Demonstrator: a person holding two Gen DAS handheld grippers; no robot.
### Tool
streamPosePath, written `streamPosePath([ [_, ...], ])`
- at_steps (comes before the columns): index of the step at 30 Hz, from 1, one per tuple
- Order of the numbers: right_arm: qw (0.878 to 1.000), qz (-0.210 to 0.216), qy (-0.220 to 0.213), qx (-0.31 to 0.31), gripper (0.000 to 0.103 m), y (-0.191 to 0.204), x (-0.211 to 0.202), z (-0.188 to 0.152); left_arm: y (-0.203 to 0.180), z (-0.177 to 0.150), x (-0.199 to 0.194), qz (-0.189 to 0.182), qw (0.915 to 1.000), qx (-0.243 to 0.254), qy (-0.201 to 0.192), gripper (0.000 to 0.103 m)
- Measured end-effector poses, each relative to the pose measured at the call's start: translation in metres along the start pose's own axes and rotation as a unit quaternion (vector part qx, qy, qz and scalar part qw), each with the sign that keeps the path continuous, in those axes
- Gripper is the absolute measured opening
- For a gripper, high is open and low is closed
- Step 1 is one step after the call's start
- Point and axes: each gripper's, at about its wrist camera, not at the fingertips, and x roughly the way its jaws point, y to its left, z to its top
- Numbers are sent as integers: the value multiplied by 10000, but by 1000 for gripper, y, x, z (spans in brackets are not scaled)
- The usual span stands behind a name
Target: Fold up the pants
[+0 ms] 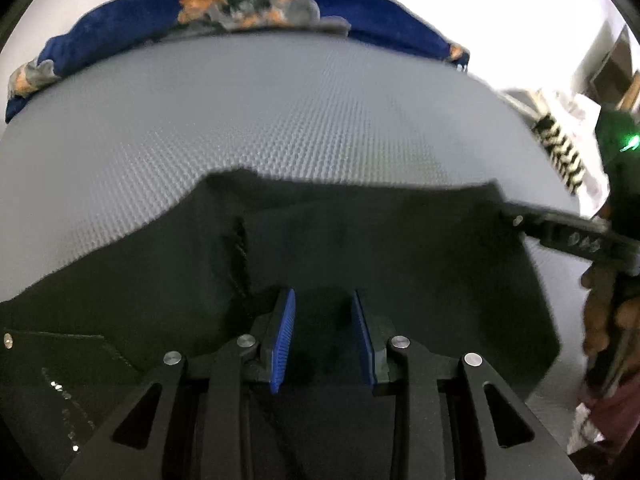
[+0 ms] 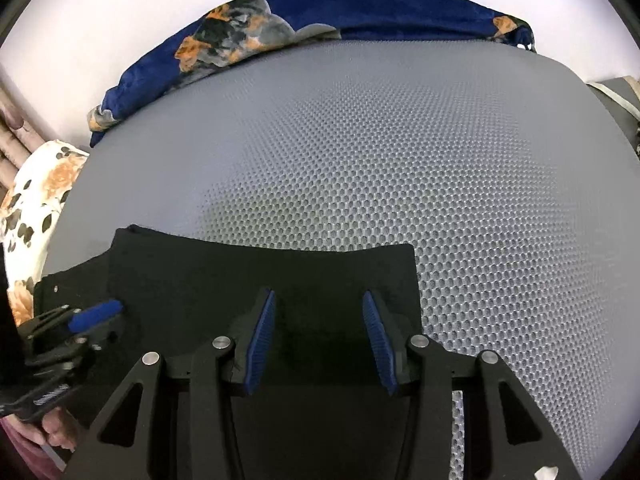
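Black pants (image 1: 360, 248) lie folded flat on a grey mesh mattress (image 1: 280, 120), their far edge straight. My left gripper (image 1: 323, 296) hovers over the cloth with its blue pads apart and pressing on nothing. The right gripper (image 1: 520, 218) reaches in from the right edge over the pants' far right corner. In the right wrist view the pants (image 2: 240, 272) fill the lower left. My right gripper (image 2: 319, 296) stands open above them near their right edge. The left gripper (image 2: 100, 320) shows at the far left, over the cloth.
A blue blanket with an orange and grey floral print (image 1: 360, 8) (image 2: 360, 4) lies bunched along the mattress's far edge. A white floral pillow (image 2: 36, 200) sits at the left. A person's hand (image 1: 600, 312) holds the right gripper. Bare mesh (image 2: 480, 200) stretches beyond and right of the pants.
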Motion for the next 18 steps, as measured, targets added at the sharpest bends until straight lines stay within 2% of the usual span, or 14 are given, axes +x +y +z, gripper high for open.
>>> streamPosePath([
  [5, 10000, -16, 2, 2, 43, 0, 1, -2, -11, -4, 0, 293, 9989, 365, -59, 31],
  [12, 9998, 48, 195, 49, 43, 3, 0, -11, -8, -3, -3, 204, 9998, 59, -8, 34],
  [18, 9996, 12, 272, 35, 43, 11, -5, -27, -9, -10, -10, 218, 9998, -1, 40, 38],
])
